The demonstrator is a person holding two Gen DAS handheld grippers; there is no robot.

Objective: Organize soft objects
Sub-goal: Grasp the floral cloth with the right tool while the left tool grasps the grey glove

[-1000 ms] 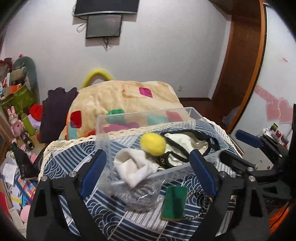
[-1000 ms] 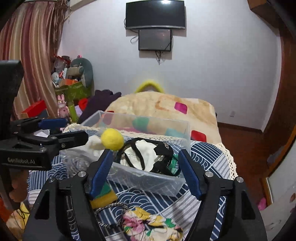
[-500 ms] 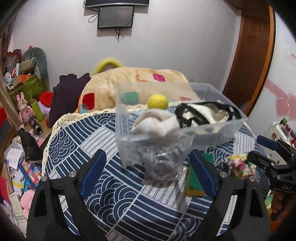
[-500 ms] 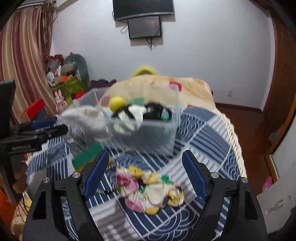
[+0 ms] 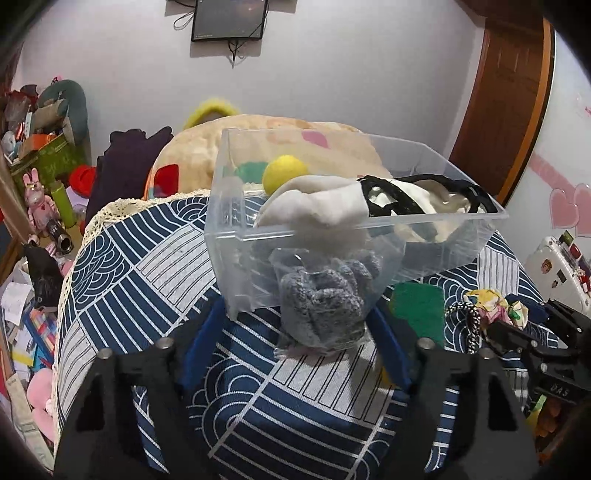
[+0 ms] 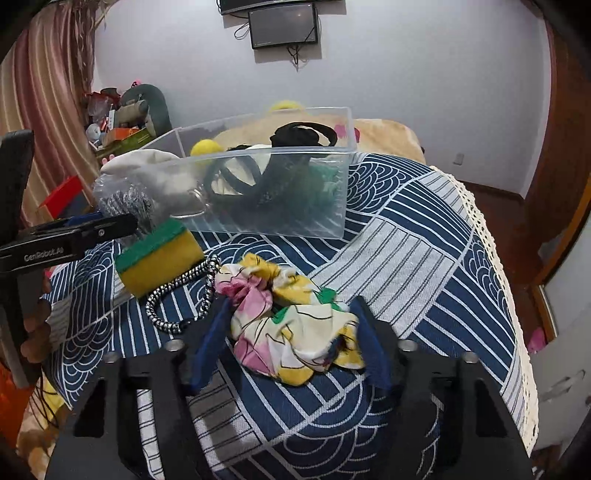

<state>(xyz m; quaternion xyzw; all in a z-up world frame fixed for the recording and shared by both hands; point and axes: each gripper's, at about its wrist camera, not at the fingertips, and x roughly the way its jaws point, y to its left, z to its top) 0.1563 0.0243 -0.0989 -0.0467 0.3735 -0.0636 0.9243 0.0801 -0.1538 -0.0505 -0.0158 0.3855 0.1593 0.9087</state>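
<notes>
While the right tongs (image 6: pixel 286 345) are straddling the floral cloth (image 6: pixel 291 325), open, the left tongs (image 5: pixel 295 350) are gaping around the bagged scourer (image 5: pixel 321 306); thin plastic risks slipping out.

We see a home bedroom: ahead of the grippers a blanket (image 5: pixel 207 155), wall screen (image 6: pixel 283 23), toys (image 5: pixel 38 206)

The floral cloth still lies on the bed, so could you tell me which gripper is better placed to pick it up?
The right gripper. Its open fingers already straddle the floral cloth. The left gripper sits around the bagged grey yarn beside the bin, further from the cloth.
</notes>
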